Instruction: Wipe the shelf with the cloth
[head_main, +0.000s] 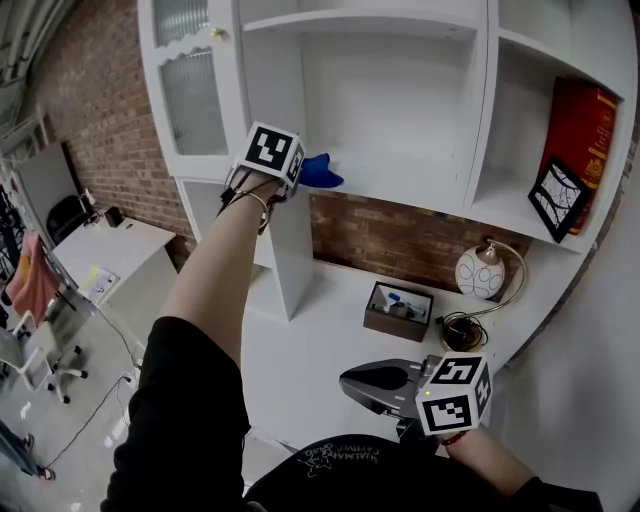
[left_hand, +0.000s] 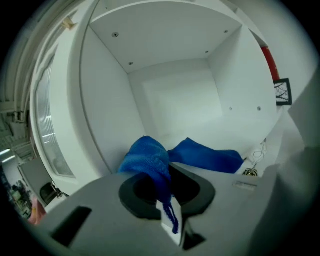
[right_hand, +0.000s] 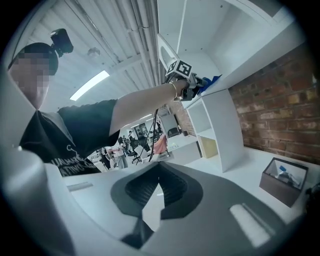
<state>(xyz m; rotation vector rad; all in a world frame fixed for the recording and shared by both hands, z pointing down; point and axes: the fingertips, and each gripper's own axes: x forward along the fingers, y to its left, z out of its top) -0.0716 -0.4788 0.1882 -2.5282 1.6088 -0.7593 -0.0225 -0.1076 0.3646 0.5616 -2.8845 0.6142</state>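
Note:
A blue cloth (head_main: 322, 172) lies on the floor of the white shelf (head_main: 400, 185), near its front left corner. My left gripper (head_main: 298, 176), arm raised, is shut on one end of the cloth. In the left gripper view the cloth (left_hand: 150, 159) is bunched between the jaws of that gripper (left_hand: 167, 175), and the rest trails right over the shelf floor (left_hand: 200, 130). My right gripper (head_main: 347, 382) hangs low over the desk, shut and empty. The right gripper view shows its own pads (right_hand: 145, 187) together, with the left gripper (right_hand: 191, 90) and cloth (right_hand: 214, 80) far above.
A red book (head_main: 582, 135) and a framed picture (head_main: 558, 196) stand in the right shelf bay. On the desk (head_main: 310, 340) below are a brown box (head_main: 398, 310) and a round lamp (head_main: 480, 272). A glass-door cabinet (head_main: 192, 95) flanks the shelf on the left.

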